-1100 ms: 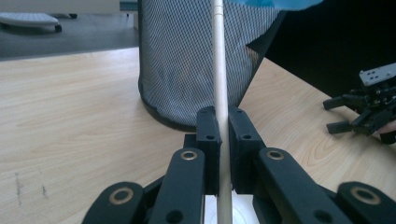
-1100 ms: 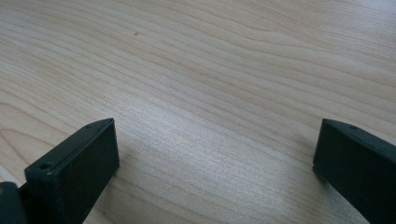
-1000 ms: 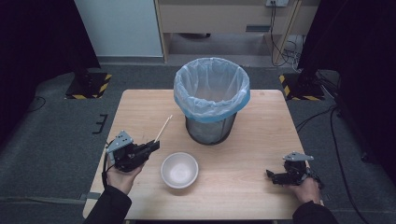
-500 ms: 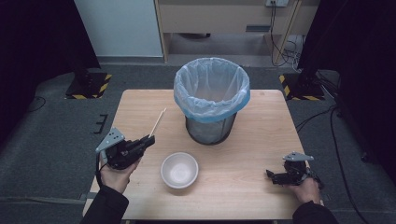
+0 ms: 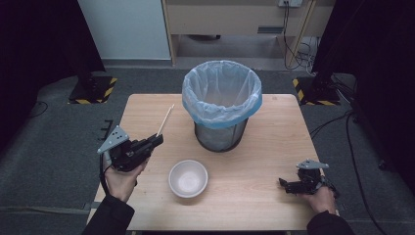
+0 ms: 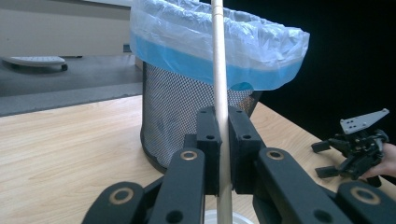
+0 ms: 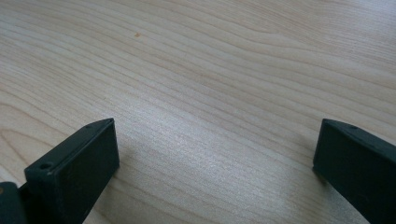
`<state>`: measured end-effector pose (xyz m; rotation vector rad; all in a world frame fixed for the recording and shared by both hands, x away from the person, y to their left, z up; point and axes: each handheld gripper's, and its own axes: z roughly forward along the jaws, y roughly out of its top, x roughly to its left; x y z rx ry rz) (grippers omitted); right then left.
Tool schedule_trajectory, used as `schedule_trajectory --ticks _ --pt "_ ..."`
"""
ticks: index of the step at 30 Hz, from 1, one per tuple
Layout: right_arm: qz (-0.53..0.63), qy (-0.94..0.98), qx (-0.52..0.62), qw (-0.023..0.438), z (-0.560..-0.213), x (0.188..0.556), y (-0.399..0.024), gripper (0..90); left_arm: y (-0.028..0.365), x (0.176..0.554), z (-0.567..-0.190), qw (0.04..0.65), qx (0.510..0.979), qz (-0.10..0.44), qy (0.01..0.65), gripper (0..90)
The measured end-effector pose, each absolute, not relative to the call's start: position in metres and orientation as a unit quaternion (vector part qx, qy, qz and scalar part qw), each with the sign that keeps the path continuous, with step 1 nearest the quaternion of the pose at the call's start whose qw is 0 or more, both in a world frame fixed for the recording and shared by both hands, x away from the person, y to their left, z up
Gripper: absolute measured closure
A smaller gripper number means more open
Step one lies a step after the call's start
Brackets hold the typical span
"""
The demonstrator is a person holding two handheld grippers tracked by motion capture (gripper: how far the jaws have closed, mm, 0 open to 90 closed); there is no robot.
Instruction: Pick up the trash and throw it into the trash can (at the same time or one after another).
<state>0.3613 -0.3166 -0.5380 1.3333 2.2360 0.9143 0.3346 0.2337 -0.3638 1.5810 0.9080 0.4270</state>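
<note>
Since the left claw [image 6: 223, 154] is clenched on the stick [image 5: 165, 119] near its lower end, left of the bin [image 5: 221, 105], the thin, light, stiff stick may pivot; gripping nearer its middle seems steadier. The right claw [image 5: 289, 185] rests released, right of the bin.

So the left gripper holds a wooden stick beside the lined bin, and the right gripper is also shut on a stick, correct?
Not quite. The right gripper is open: the right gripper view shows its jaws wide apart over bare table, with nothing between them. The left gripper does hold the wooden stick beside the lined bin.
</note>
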Motion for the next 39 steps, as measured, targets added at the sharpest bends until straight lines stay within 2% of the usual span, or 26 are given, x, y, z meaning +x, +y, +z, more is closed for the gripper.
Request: schedule_trajectory --ticks 39 --pt "0.328 0.795 0.474 0.191 -0.538 0.361 -0.317 0.3 0.195 0.370 -0.298 0.611 0.676 0.215 0.352 84.3"
